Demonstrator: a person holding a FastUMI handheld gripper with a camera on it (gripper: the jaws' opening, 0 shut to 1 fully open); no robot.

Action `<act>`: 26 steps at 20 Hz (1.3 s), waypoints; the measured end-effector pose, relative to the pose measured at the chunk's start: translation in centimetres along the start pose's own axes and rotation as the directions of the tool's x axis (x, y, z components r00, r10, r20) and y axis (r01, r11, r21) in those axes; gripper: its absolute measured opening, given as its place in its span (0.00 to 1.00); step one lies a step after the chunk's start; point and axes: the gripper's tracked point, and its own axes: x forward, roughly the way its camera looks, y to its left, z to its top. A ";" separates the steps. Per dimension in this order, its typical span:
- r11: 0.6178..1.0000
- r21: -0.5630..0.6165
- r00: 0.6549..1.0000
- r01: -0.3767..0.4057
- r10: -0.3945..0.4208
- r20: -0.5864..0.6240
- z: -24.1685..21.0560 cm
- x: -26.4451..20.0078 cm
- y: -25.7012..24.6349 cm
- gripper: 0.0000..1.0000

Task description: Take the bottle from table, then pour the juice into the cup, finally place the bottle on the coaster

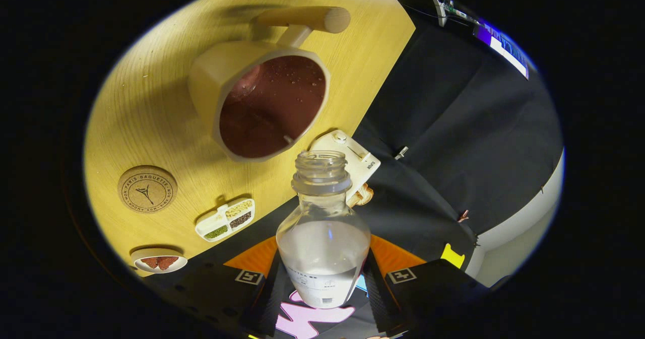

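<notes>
Gripper (322, 283) pinching the uncapped juice bottle (322, 228) at lower centre, its mouth tilted toward the handled cup (262, 102) at upper centre; pouring seems under way, with the cork coaster (147, 189), lower left, next.

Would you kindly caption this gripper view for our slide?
Gripper shut on uncapped bottle, tilted toward cup; coaster waits nearby.

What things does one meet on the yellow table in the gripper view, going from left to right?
Round cork coaster → small dish → divided tray of seeds → cup → white device at the table's edge. The gripper is shut on the bottle, uncapped.
</notes>
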 end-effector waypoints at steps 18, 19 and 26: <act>0.989 0.146 0.998 0.006 0.002 -0.055 -0.1 -2.1 -0.1 0.74; 0.981 0.194 0.997 0.004 0.011 -0.073 -0.4 -2.3 0.0 0.74; 0.801 0.596 0.974 0.058 0.085 -0.209 -2.1 -5.8 -0.1 0.74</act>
